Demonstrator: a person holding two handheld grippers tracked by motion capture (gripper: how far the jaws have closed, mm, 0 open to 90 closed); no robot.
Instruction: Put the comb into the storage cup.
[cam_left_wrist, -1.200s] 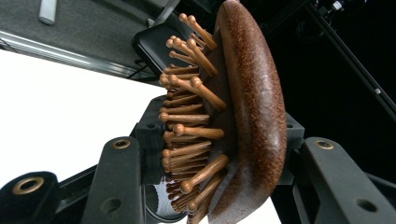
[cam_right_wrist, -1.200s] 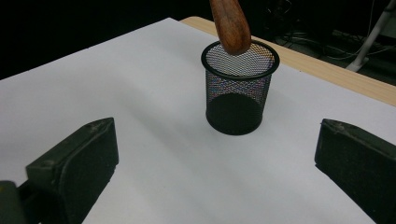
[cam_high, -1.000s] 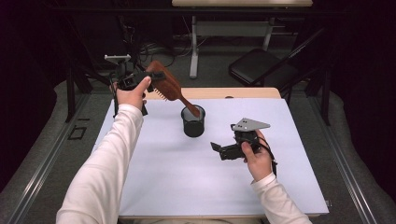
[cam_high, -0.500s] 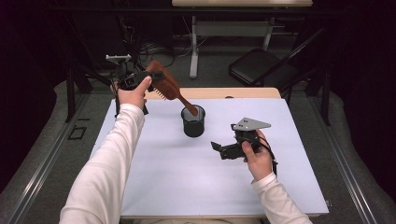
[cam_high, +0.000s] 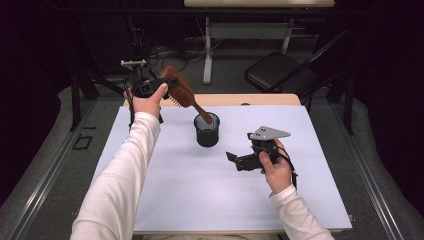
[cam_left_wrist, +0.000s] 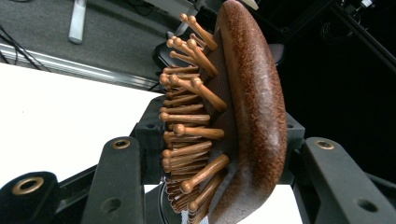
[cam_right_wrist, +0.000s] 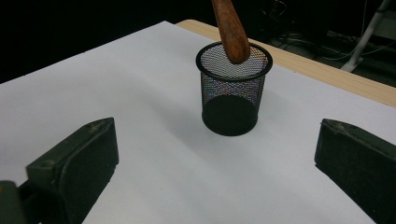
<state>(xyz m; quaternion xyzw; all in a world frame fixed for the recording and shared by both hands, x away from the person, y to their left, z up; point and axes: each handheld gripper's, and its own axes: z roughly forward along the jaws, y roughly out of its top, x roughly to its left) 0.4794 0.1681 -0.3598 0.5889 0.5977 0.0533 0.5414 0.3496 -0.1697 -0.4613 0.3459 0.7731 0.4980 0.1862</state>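
A wooden hairbrush (cam_high: 182, 92) was held by its head in the left gripper (cam_high: 159, 86), handle tip dipped into a black mesh cup (cam_high: 207, 129).

The brush was gripped across the head, bristles (cam_left_wrist: 187, 116) turned sideways; the cup was largely hidden behind it there. The right gripper (cam_high: 235, 159) was held wide and empty near the cup on the white table (cam_high: 200, 190), its jaws partly cut off.

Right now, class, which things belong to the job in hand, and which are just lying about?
In the job:
- wooden hairbrush, held by the left gripper
- black mesh cup
- right gripper, open, apart from the cup

Just about:
- folding chair
- floor cables
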